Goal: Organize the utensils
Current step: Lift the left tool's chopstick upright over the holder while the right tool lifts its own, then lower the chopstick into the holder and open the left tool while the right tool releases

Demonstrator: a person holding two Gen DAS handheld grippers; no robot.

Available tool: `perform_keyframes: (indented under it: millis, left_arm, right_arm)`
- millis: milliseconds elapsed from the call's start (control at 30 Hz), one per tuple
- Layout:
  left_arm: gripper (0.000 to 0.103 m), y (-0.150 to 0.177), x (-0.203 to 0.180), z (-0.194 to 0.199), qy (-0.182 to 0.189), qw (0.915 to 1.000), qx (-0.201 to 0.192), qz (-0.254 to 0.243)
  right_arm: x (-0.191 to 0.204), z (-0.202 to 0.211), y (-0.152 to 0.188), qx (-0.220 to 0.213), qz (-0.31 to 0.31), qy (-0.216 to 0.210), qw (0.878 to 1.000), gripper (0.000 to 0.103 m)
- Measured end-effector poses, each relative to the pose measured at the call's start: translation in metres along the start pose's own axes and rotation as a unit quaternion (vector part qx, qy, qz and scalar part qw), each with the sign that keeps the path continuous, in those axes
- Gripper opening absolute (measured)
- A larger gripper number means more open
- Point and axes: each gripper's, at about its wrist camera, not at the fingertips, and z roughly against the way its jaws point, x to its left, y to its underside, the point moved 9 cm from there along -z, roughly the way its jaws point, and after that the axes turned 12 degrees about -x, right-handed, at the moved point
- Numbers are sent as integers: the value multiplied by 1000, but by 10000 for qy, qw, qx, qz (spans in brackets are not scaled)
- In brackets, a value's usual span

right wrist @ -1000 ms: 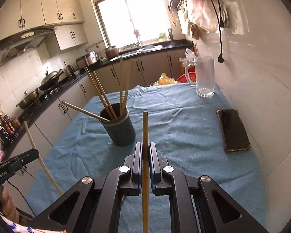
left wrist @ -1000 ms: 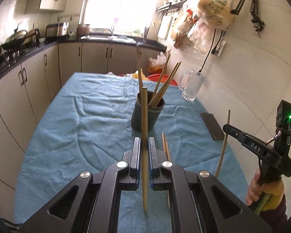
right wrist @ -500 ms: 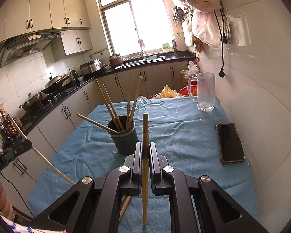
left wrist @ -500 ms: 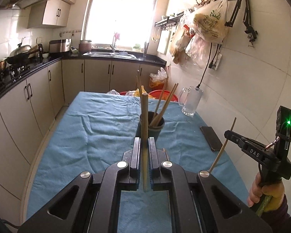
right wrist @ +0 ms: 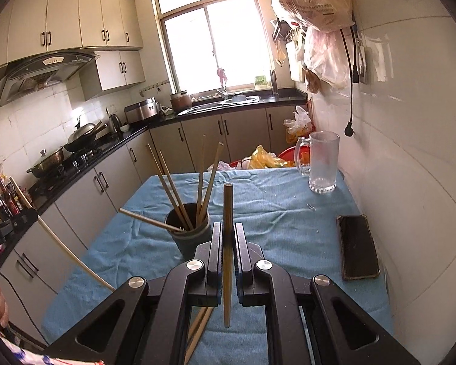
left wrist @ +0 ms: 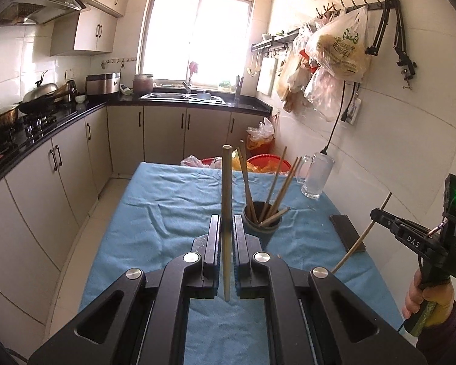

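Chopsticks: one stands upright, clamped in my left gripper [left wrist: 227, 252], another upright, clamped in my right gripper [right wrist: 227, 252]. Holder [right wrist: 191, 237] sits mid-table on the blue cloth [right wrist: 276, 213], just ahead and below; right gripper appears nearer

Home kitchen: range hood [right wrist: 42, 70], sink [left wrist: 182, 96], wok [right wrist: 83, 140] on stove, cabinets [right wrist: 76, 15].

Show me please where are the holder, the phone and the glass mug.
holder [right wrist: 189, 241], right wrist view, on its dark outer wall.
phone [right wrist: 357, 246], right wrist view, on the middle of its black screen.
glass mug [right wrist: 323, 161], right wrist view, on the middle of its frosted body.
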Motion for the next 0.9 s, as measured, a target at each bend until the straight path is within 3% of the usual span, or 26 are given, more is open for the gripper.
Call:
perform_keyframes:
  millis: [400, 900]
  left_arm:
    - [6, -58, 14, -25, -28, 9996, -280, 103]
    - [6, -114, -46, -103, 364, 9977, -468, -324]
  right_arm:
    - [25, -7, -59, -398, 327, -130, 9986, 6]
    - [70, -67, -116, -709, 412, -467, 9955, 7]
